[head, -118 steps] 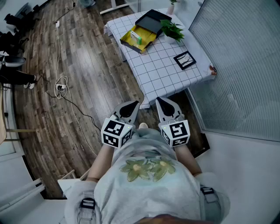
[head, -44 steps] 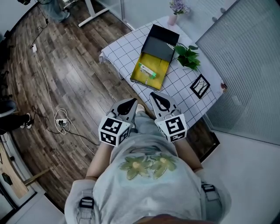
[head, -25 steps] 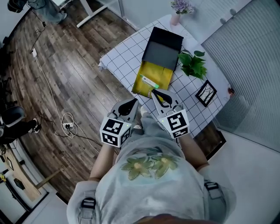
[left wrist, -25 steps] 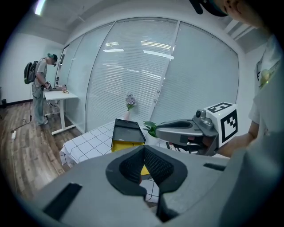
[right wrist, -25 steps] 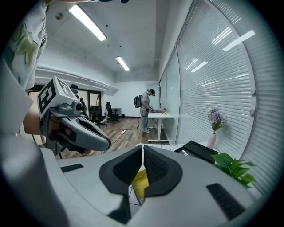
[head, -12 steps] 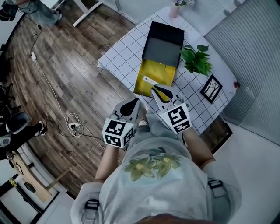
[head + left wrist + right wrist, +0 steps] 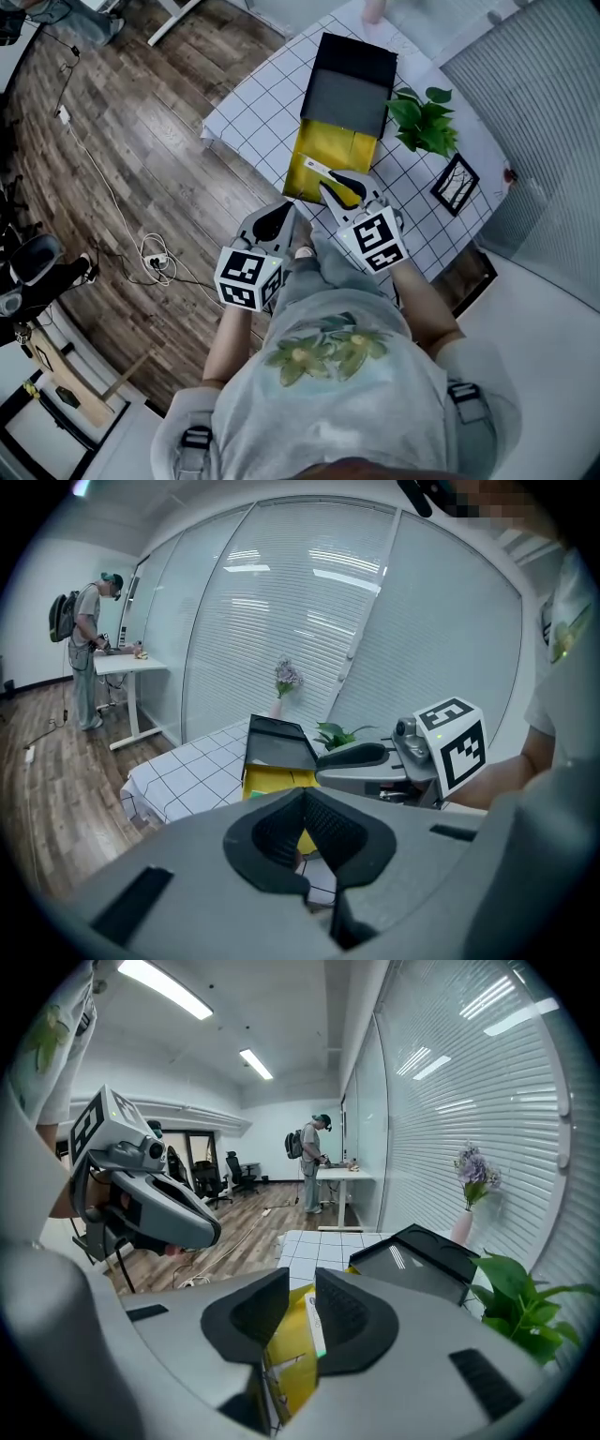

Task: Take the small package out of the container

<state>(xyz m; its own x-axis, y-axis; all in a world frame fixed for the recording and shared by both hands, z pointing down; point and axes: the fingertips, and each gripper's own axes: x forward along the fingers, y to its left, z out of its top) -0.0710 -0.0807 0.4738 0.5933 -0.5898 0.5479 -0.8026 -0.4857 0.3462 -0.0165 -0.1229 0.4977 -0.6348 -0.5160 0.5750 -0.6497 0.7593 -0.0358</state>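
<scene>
Step in hand, as I read it: the reach-in, grasp not made yet.

Right gripper [image 7: 336,187] sits at the lower edge of the container [image 7: 330,145], centre of the head view. Its jaws are opening, partly spread, nothing between the pads. In the right gripper view [image 7: 302,1279] the gap is lined up on the yellow tray, with the small package [image 7: 315,1324] showing just past the right-hand jaw. Left gripper [image 7: 279,217] is lower left of the box, over the floor [image 7: 141,169]. Its jaws are closed together and empty in its own view [image 7: 305,794].

Package location: flat in the yellow tray, lower-left part, white strip with a green end [image 7: 317,170].

To do it well:
- Open wider before descending; it lies flat, so the pads probably need to straddle its narrow width.
- Nudge the gap right so the package is centred, not against one jaw.
- Come in steeply over the near wall and lift straight up.

Edges/room:
- Black lid [image 7: 352,80] stands open on the upper side and blocks a far-side exit.
- Plant [image 7: 422,117] is just right of the lid, picture frame [image 7: 457,185] lower right.
- Bare table [image 7: 253,103] left of the box is the open side.
- The box's near wall is close to the table edge, so don't drag it.
</scene>
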